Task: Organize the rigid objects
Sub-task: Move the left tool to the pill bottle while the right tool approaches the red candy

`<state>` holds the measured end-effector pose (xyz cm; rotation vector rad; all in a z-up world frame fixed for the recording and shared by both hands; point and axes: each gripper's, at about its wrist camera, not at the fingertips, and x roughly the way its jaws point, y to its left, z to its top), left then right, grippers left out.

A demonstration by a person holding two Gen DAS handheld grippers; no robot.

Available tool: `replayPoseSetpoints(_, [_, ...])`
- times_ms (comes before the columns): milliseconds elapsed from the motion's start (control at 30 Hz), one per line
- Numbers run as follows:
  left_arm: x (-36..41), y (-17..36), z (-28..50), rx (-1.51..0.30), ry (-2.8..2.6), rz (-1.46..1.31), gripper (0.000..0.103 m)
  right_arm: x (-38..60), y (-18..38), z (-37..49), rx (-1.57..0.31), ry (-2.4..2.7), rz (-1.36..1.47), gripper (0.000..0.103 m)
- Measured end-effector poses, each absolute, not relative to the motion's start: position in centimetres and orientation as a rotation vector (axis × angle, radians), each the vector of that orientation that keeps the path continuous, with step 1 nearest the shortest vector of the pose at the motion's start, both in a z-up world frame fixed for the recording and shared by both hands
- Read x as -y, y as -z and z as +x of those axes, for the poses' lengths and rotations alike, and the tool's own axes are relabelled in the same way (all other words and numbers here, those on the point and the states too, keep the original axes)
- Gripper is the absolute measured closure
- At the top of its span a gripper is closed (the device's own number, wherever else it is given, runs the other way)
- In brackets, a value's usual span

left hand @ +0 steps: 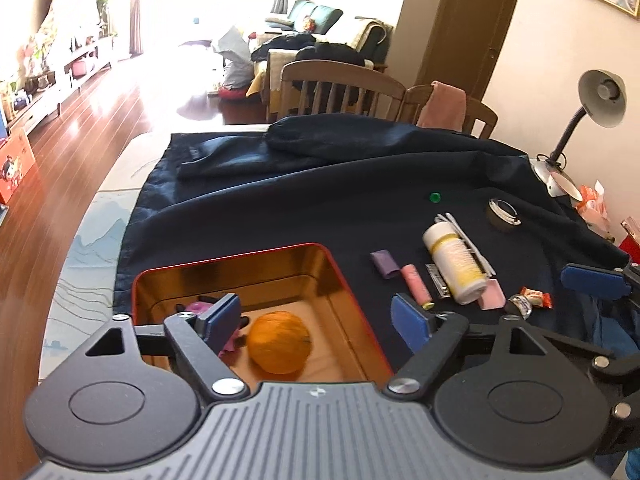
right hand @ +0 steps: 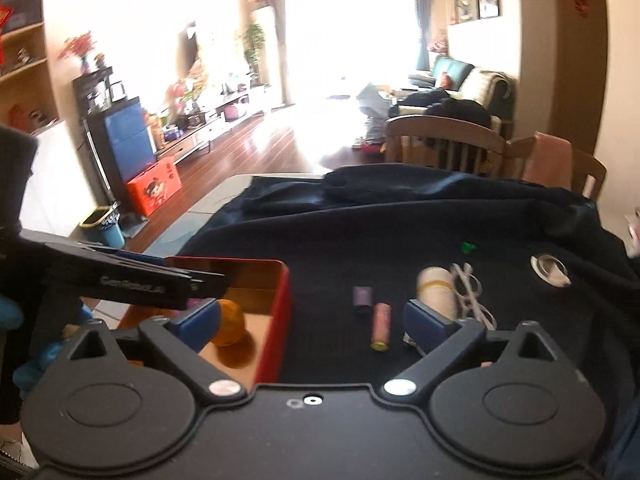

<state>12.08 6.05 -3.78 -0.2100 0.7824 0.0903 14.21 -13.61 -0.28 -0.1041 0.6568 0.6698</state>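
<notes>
A red tin box [left hand: 344,276] with a gold inside stands on the dark cloth. It holds an orange [left hand: 279,342] and a pink toy [left hand: 200,307]. My left gripper [left hand: 318,320] is open and empty above the box's near right corner. To the right lie a purple piece [left hand: 385,264], a pink cylinder [left hand: 416,285], a white bottle [left hand: 454,262], a white stick [left hand: 466,240], a wrapped candy [left hand: 536,298] and a green bead [left hand: 434,197]. My right gripper [right hand: 312,324] is open and empty, low over the cloth between the box [right hand: 282,300] and the pink cylinder [right hand: 381,322].
A dark blue cloth [left hand: 320,184] covers the table. A round metal lid [left hand: 502,210] and a desk lamp [left hand: 600,100] stand at the far right. Wooden chairs [left hand: 340,88] line the far edge. The left gripper's body [right hand: 120,280] crosses the right wrist view at left.
</notes>
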Motion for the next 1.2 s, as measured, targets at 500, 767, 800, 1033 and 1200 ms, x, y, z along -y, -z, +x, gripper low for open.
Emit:
replayPoseSetpoints(500, [0.3,4.0,15.0,-0.776,-0.067,-0.215,0.018,24.6,3.3,17.7,-0.69,-0.488,-0.092,0.0])
replayPoseSetpoints(767, [5.1,5.0,18.6,-0.806,-0.032,-0.183,0.018,28.6,5.1,21.0,-0.725,-0.491,-0.12,0.003])
replayPoseSetpoints(800, [5.6,5.1,19.0,-0.812,-0.032,-0.183,0.018,29.1,5.4,21.3,-0.727,-0.496,-0.127,0.003])
replayPoseSetpoints(1033, [8.5,6.2,22.3,-0.838,-0.053,-0.158,0.018,31.1,6.8,23.6,-0.756,-0.55,-0.172,0.009])
replayPoseSetpoints(1200, [9.3,7.5,24.3,-0.873,-0.079,-0.155,0.018,31.3,8.5,25.5,-0.795,-0.597,-0.219,0.019])
